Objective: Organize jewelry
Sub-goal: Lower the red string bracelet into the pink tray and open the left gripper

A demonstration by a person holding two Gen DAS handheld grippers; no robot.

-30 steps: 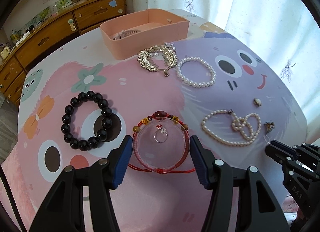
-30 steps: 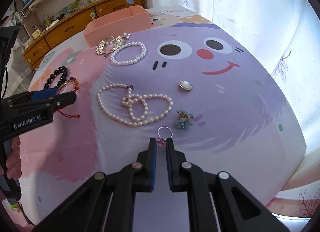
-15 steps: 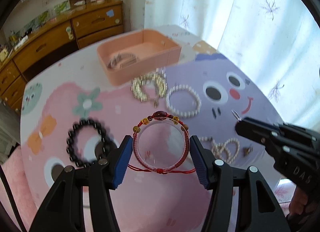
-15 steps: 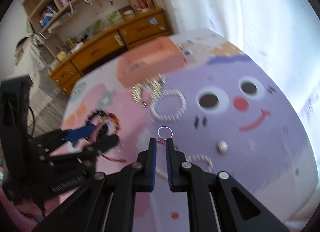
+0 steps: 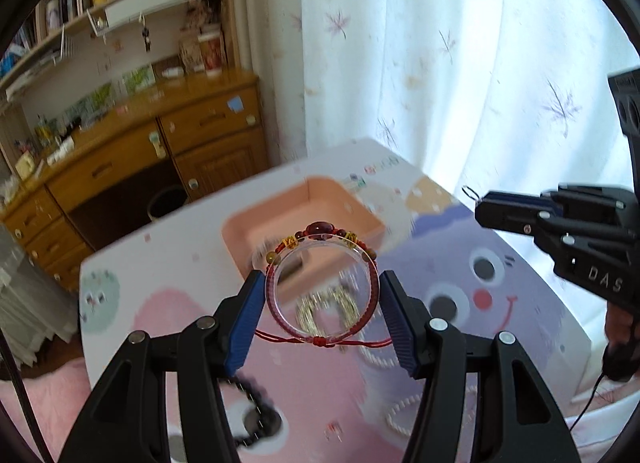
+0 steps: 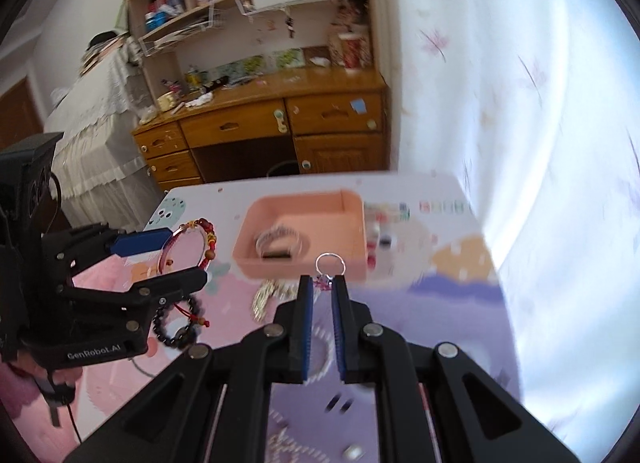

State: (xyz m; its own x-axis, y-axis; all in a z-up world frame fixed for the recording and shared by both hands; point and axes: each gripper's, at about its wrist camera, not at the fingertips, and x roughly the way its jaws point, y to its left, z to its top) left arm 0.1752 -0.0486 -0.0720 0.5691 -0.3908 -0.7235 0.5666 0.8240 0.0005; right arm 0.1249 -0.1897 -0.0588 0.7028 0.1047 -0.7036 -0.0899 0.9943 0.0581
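My left gripper point(image 5: 322, 291) is shut on a clear pink bangle point(image 5: 273, 299) with a red beaded cord bracelet point(image 5: 320, 228) around it, both held in the air above the table. A pink box point(image 5: 240, 239) stands just beyond it. My right gripper point(image 6: 322, 283) is shut on a small silver ring point(image 6: 330, 263) with a pink stone, raised in front of the pink box point(image 6: 300, 273). The right wrist view shows the left gripper point(image 6: 186, 257) with the bangle point(image 6: 165, 253) at the left. The right gripper point(image 5: 480, 205) enters the left wrist view from the right.
A banded piece point(image 6: 280, 243) lies in the box. On the cartoon table mat lie a black bead bracelet point(image 6: 176, 327), a gold piece point(image 5: 324, 305) and pearl strands point(image 5: 400, 411). A wooden dresser point(image 6: 260, 131) stands behind the table. A white curtain point(image 5: 460, 83) hangs at the right.
Both grippers have risen from the table, the left with the bangle and bracelet, the right with the ring. Both have come nearer the pink box, and the right one has rolled.
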